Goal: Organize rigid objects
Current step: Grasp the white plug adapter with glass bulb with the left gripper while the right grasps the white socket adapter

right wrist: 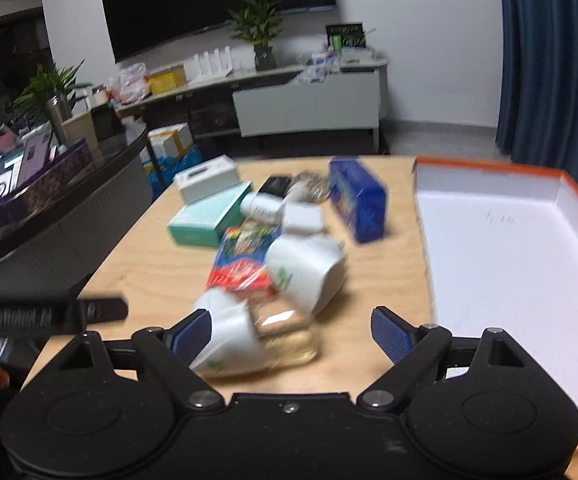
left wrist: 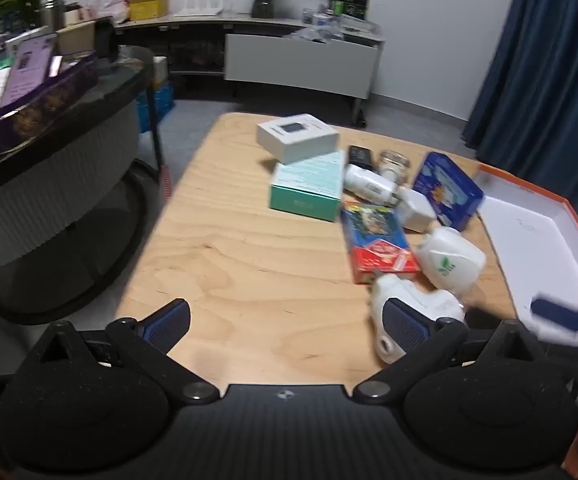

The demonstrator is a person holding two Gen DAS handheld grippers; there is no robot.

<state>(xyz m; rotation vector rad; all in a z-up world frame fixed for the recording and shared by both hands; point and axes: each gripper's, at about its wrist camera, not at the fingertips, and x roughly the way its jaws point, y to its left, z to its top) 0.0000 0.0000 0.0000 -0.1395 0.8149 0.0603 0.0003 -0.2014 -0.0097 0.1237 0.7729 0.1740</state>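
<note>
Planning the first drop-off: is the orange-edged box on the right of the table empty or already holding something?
Empty. The right wrist view shows the orange-edged box with a bare white floor; every item lies outside it on the table.

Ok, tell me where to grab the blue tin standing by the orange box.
Grip the blue tin across its two broad faces near the top edge, coming from above. It stands on edge, so the thin width fits open jaws, and the top is clear of the clutter.
</note>
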